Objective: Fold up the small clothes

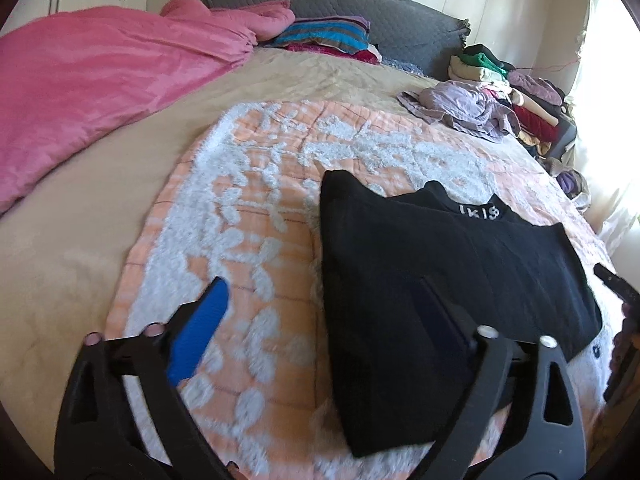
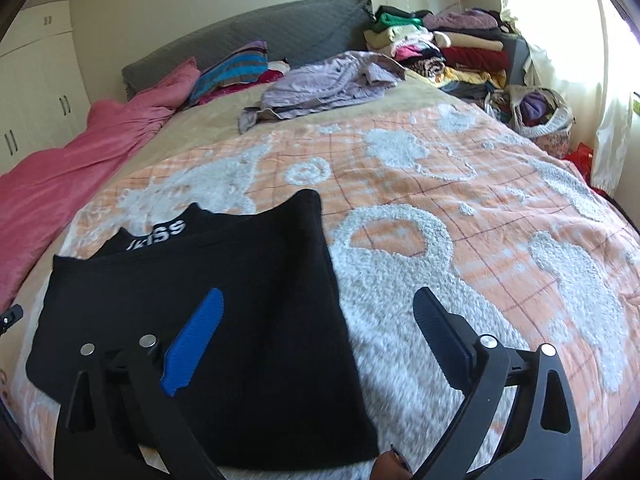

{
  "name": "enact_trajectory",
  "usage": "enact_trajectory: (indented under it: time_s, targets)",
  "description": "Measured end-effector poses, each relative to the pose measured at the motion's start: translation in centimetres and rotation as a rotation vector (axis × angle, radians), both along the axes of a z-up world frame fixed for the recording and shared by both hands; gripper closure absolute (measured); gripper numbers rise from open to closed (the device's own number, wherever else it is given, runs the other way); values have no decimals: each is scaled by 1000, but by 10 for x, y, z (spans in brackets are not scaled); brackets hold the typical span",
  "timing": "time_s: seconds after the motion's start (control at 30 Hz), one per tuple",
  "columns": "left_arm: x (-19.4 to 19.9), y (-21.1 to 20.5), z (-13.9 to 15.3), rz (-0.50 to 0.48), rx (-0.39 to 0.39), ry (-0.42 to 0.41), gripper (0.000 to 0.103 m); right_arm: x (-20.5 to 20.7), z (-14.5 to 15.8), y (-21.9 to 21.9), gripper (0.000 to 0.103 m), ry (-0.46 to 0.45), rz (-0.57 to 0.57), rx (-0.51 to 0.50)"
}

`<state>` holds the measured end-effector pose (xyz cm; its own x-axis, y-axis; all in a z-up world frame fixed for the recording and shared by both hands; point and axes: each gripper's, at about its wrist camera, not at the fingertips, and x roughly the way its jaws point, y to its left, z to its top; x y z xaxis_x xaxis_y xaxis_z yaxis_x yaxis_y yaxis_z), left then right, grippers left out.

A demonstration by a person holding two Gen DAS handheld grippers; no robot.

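A folded black top (image 1: 440, 280) is lying flat on the peach-and-white bedspread (image 2: 440, 208); left tongs (image 1: 320, 308) and right tongs (image 2: 316, 316) are hovering above it, both released.

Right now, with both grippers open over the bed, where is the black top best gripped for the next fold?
Probably the black top at its near hem corners, coming from the near side. It lies flat, collar away, its edges exposed on the blanket. Left gripper and right gripper already flank it.
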<state>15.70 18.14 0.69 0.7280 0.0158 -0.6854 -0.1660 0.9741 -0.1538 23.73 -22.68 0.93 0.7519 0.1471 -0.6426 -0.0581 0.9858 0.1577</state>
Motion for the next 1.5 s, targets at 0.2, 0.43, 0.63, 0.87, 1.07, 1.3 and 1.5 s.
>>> enact_trajectory:
  time_s: [0.2, 0.43, 0.63, 0.87, 1.07, 1.3, 1.5]
  targets:
    - [-27, 5, 2, 5, -31, 0, 10, -29, 11, 19, 5, -45, 55, -11]
    - [-54, 9, -3, 6, -53, 5, 10, -53, 17, 47, 5, -60, 138, -3]
    - [-70, 19, -4, 32, -79, 6, 10, -71, 20, 84, 5, -69, 228, -18]
    - [-76, 32, -2, 82, -104, -2, 10, -88, 20, 133, 5, -63, 365, -52]
    - [-65, 41, 1, 101, -95, 19, 10, -101, 15, 183, 5, -77, 483, -121]
    - [-51, 44, 3, 101, -62, 37, 10, -116, 8, 238, 5, -110, 595, -210]
    - [-40, 43, 6, 98, -32, 50, 10, -122, 2, 266, 5, -117, 663, -256]
